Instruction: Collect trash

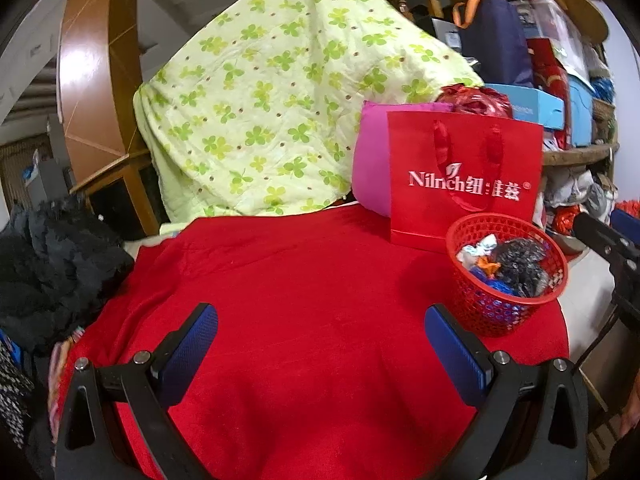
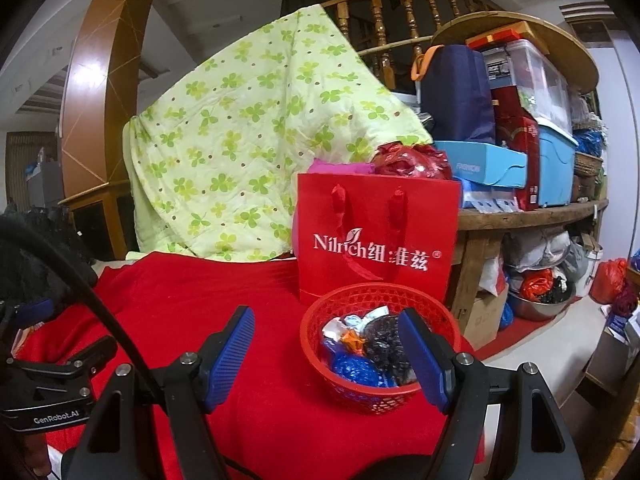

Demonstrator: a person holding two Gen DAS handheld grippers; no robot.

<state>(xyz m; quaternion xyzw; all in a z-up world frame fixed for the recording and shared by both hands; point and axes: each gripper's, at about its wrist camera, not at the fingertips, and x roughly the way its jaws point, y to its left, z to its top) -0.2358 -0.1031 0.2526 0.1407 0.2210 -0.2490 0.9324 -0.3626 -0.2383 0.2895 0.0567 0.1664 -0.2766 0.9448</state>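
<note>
Right view alone shows the steel basin (image 2: 538,306) — beyond the basket (image 2: 360,390).

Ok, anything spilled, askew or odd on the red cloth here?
Nothing stands out. The crumpled wrappers sit inside the upright red basket, none on the red cloth. Left gripper and right gripper have open, empty jaws.
</note>
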